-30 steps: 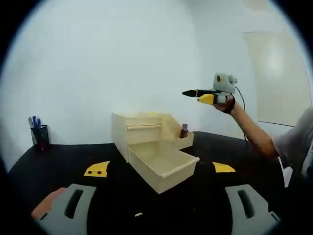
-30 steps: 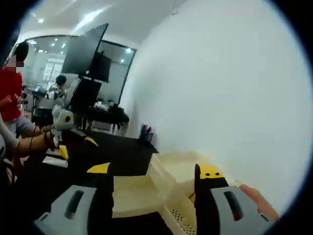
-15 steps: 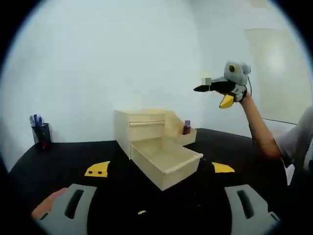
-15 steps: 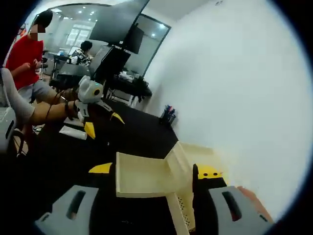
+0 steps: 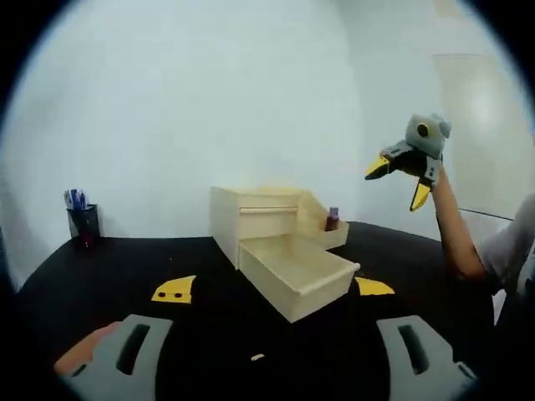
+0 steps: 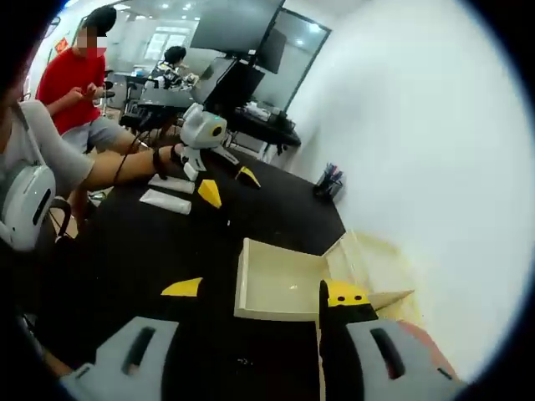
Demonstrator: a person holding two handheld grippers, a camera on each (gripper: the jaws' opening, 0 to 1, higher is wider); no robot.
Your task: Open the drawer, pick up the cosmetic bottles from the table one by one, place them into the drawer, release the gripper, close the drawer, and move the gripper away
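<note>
Two grippers: both are held above a black table [image 5: 100, 276], jaws apart and empty.
Left gripper [image 5: 272, 288]: its yellow-tipped jaws stand wide apart at the bottom of the left gripper view, low over the table in front of the drawer; a fingertip [image 5: 79, 363] of the holding hand shows beside the left jaw.
Left gripper, seen from the right gripper view [image 6: 224, 184]: held by a bare forearm over the far part of the table, its yellow tips spread.
Right gripper [image 6: 263, 291]: jaws apart, one yellow tip over the bare table, the other over the edge of the drawer unit.
Right gripper, seen from the left gripper view [image 5: 399, 180]: raised high on an outstretched arm, well above and to the right of the drawer unit, yellow tips apart.
Drawer unit [image 5: 251, 209]: pale wooden box standing on the table.
Drawer [image 5: 297, 267]: pulled out toward the camera, long axis running front to back, open top facing up.
Cosmetic bottle [image 5: 333, 219]: stands upright in a shallow side tray [image 5: 338, 238] on the unit's right, dark body, pale cap up.
Pen cup [image 5: 82, 224]: dark, upright near the table's far left edge, pens pointing up.
White flat items [image 6: 167, 194]: lie on the table below the left gripper; what they are cannot be told.
Background: people sit at desks beyond the table in the right gripper view.
</note>
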